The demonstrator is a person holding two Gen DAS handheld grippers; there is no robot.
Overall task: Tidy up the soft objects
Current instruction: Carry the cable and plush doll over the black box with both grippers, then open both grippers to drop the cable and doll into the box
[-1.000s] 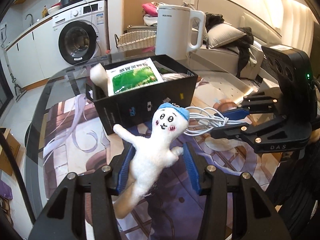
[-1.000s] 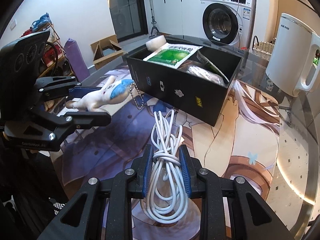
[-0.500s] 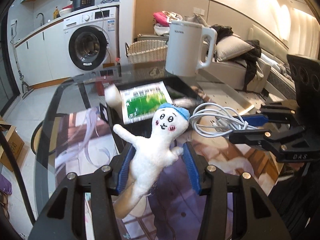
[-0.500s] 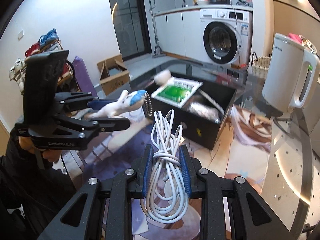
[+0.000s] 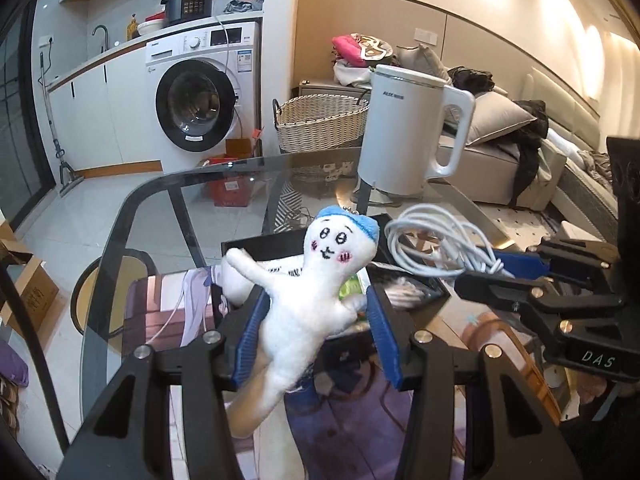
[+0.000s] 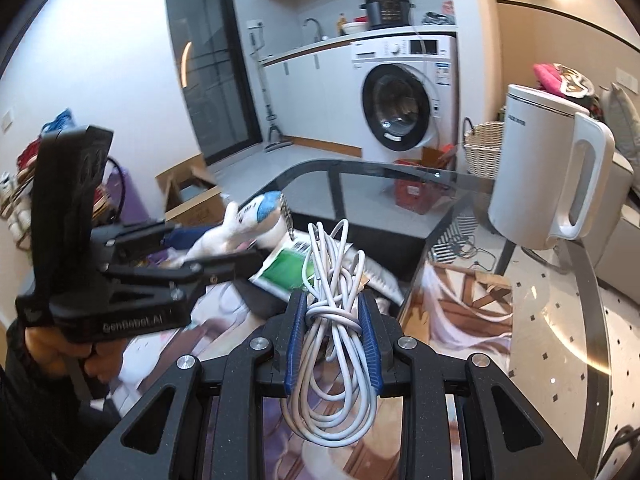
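- Risk of a dropped toy: the left gripper (image 5: pixel 316 340) has its blue-padded fingers (image 5: pixel 249 332) closed on the lower body of a small white plush figure with a blue cap and drawn face (image 5: pixel 310 292). Head and arms stand free above the fingertips. The soft body could compress and slide out if the hold eases.
- A metal bead chain (image 6: pixel 289 216) hangs from the plush's cap. It could snag on the rim of the open black box (image 5: pixel 256 246) that sits just beyond the fingers.
- The right gripper (image 6: pixel 332 344) has its fingers closed on the knotted middle of a coiled white cable bundle (image 6: pixel 334 320). Loops stick out ahead of the fingertips and hang down behind them. Those loose loops could catch on the box wall, or trail outside it.
- Both grippers hang close together above the glass-topped bench (image 6: pixel 540 320), near the box. They could knock each other if lowered together.
- A tall white electric kettle (image 5: pixel 412 136) stands beyond the box, and a wide swing could tip it.
- The box already holds a green and white packet (image 6: pixel 292 270), so room inside looks tight.
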